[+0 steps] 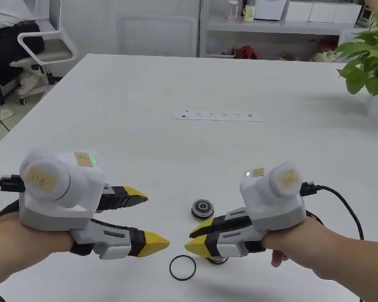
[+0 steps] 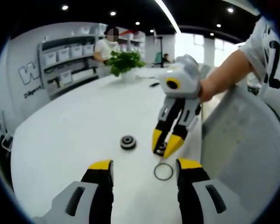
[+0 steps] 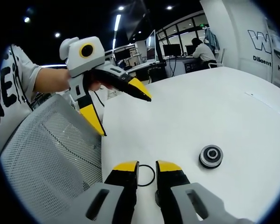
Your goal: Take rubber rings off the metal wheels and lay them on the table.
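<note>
The white table [image 1: 195, 82] carried everything. The left gripper [image 1: 146, 217] hovered above it with its jaws spread wide and nothing between them. The right gripper [image 1: 197, 239] had its jaws drawn to a narrow gap and looked to be pinching a small metal wheel [image 1: 218, 259] against the tabletop. A second wheel [image 1: 202, 208], its dark rubber seemingly still on, sat just beyond. One loose rubber ring [image 1: 171, 268] lay flat between the grippers. I judged the rings light, thin and stretchy, best nipped at the outer edge and peeled over the rim. The hard, smooth wheels would likely roll unless clamped by their flat faces.
</note>
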The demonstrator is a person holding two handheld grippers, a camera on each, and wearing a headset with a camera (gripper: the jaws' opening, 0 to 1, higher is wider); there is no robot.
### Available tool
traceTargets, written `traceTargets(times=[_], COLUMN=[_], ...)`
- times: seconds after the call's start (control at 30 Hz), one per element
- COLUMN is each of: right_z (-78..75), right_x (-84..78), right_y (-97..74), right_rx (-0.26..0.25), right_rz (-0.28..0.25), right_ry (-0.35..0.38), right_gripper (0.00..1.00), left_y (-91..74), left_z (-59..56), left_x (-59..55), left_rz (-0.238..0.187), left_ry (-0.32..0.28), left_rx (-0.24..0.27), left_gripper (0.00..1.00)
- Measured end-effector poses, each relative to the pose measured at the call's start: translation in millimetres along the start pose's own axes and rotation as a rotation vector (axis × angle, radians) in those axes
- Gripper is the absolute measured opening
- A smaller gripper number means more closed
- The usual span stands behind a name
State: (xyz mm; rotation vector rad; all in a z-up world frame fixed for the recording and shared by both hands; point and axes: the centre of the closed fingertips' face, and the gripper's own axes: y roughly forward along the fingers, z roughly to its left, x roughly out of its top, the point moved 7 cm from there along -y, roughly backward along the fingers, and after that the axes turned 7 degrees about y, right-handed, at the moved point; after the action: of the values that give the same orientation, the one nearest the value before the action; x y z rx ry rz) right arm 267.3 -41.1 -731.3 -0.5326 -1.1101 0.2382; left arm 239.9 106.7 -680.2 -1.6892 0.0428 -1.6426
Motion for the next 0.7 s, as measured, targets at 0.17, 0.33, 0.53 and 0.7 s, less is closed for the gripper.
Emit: traceTargets(times=[0.17, 0.33, 0.53, 0.7], right_z=[-3.1, -7.9, -12.4, -15.6], right_x=[-0.2, -1.6, -4.7, -7.7], right_y=[-6.2, -12.8, -20.5, -25.3], right_rx=[-0.012, -0.029, -0.047, -0.058], right_rz=[-0.01, -0.019, -0.026, -0.031], right_ry=[0.004, 0.015, 0.027, 0.036], right_gripper=[0.12, 0.12, 0.12, 0.13], left_y=[2.6, 5.5, 9.1, 13.3], left_z=[-0.7, -1.0, -0.1, -1.0], left_x=[1.0, 1.4, 4.3, 6.1], left_rz=[0.005, 0.009, 0.006, 0.006], left_ry=[0.0, 0.002, -0.003, -0.009], left_rx=[-0.007, -0.015, -0.024, -0.036], left_gripper=[0.55, 0.54, 0.54, 0.53])
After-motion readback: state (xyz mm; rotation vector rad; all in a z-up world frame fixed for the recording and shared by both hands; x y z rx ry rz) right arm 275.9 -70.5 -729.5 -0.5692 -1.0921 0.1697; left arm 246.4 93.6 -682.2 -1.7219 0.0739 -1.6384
